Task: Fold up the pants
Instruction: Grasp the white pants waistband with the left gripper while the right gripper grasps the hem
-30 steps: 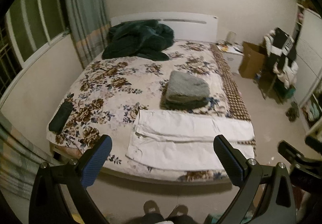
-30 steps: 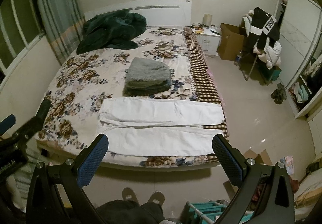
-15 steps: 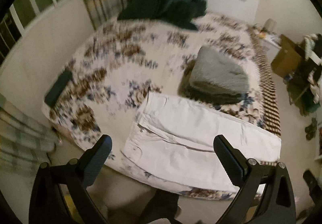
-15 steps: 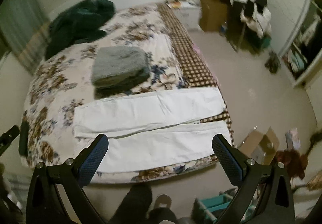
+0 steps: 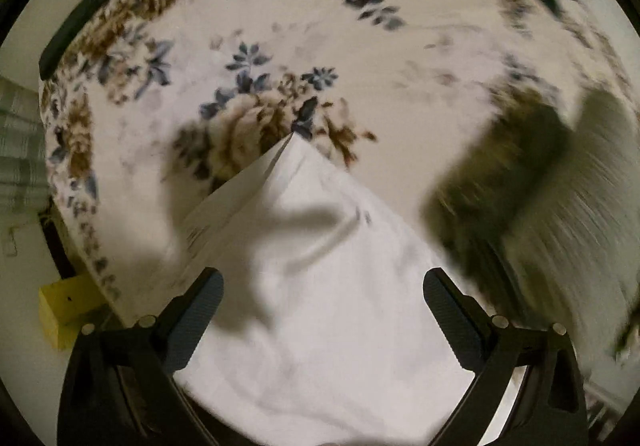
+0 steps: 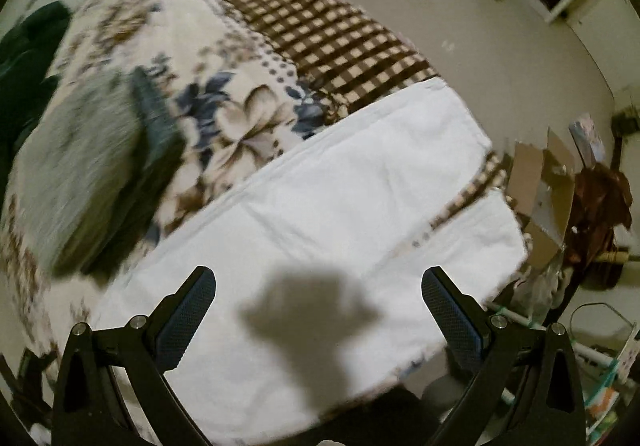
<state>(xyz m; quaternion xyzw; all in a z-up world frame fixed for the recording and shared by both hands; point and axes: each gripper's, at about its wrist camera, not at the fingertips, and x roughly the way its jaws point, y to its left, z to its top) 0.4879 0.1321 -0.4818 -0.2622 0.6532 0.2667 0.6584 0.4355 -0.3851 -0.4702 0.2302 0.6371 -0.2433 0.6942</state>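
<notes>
We have the white pants point(image 6: 320, 213) spread flat across the near end of the bed point(image 5: 360, 57), and that flatness is the point: a smooth start gives us clean fold lines. Through the left wrist camera, the waist corner of the pants point(image 5: 320, 266) points away from us, reaching out ahead of the fingertips, and the cloth runs back under and between the two fingers. Our left gripper point(image 5: 322, 310) hangs just above it with its fingers spread wide and nothing between them, seemingly lined up to take the waist end. In the right wrist view the two legs lie side by side, running from between the fingers out toward the right finger, their hems at the bed's edge past that fingertip. Our right gripper point(image 6: 318, 304) is likewise spread and empty above the legs; its shadow falls on the cloth between the fingers. We judge the fold has not begun, and that each gripper is placed over its own end so that one leg can be lifted over the other.

Beyond the left finger in the right view sits a blurred grey folded stack point(image 6: 76, 173), presumably laundry already done. Off the bed, beyond the right finger, an open cardboard box point(image 6: 538, 185) stands on the floor; we cannot tell what it holds.
</notes>
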